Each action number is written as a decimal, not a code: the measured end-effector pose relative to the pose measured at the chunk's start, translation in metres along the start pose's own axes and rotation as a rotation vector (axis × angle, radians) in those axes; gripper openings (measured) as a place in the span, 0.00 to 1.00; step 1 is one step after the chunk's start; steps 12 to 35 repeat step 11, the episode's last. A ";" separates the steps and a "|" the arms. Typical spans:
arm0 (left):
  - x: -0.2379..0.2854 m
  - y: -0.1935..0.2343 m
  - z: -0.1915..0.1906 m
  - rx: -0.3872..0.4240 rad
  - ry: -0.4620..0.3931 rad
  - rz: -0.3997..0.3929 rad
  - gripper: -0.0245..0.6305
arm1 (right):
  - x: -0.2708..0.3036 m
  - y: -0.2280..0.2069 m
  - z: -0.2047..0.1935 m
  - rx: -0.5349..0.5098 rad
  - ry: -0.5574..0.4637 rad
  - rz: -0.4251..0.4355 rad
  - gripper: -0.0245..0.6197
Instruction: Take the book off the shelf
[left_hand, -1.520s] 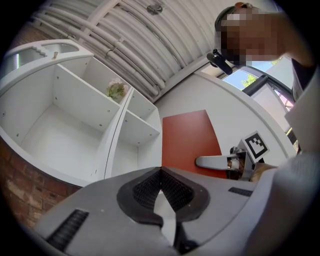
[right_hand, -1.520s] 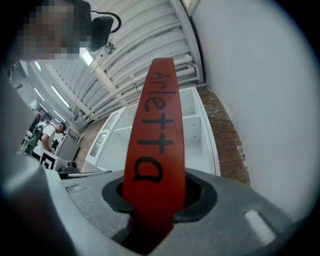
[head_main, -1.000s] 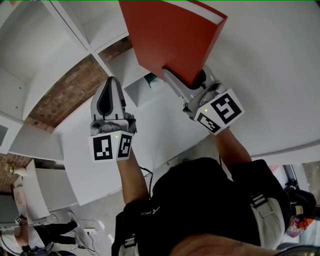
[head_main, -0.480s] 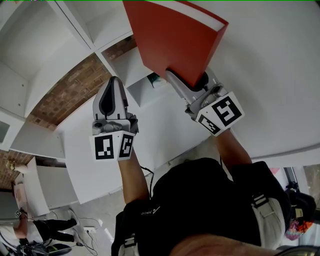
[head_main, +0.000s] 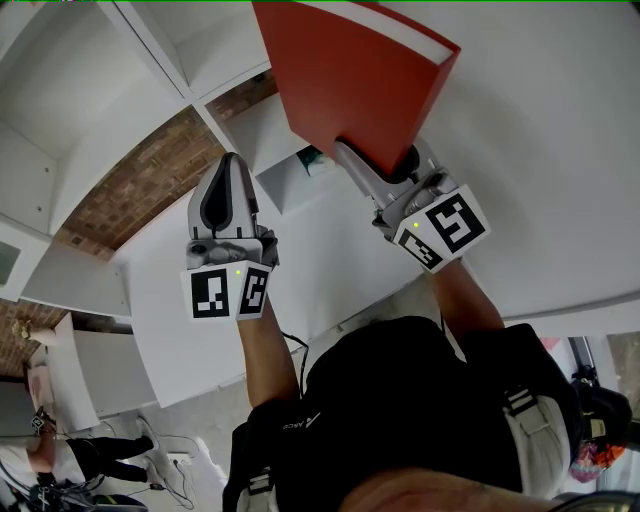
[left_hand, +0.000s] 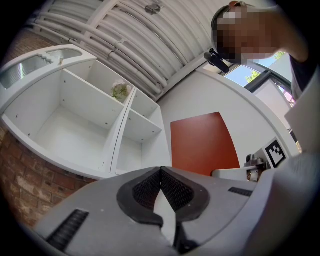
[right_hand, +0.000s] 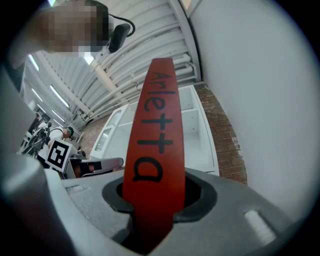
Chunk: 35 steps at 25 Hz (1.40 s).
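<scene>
Since my right gripper (head_main: 388, 168) clamps the red book (head_main: 350, 75) by its spine, upright ahead of its jaws and seemingly clear of the shelf (head_main: 150, 60), I'd hold pressure steady, with my left gripper (head_main: 225, 195) closed and empty alongside.

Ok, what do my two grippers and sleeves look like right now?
The left gripper and right gripper are both light grey tapered shells with black ribbed pads. Each carries a white cube with black square markers and a small green light. The person wears a black top; the forearms are bare.
</scene>
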<state>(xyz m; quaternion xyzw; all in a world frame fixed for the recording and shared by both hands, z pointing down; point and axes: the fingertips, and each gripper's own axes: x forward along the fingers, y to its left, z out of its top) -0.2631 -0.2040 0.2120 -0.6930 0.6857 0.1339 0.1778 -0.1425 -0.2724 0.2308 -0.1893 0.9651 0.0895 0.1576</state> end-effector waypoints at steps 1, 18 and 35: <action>0.000 0.001 0.000 0.000 0.001 0.000 0.03 | 0.001 0.000 0.000 0.000 0.000 0.000 0.28; 0.002 0.003 -0.002 -0.001 0.004 0.001 0.03 | 0.003 -0.001 -0.003 0.008 0.002 -0.001 0.28; 0.002 0.003 -0.002 -0.001 0.004 0.001 0.03 | 0.003 -0.001 -0.003 0.008 0.002 -0.001 0.28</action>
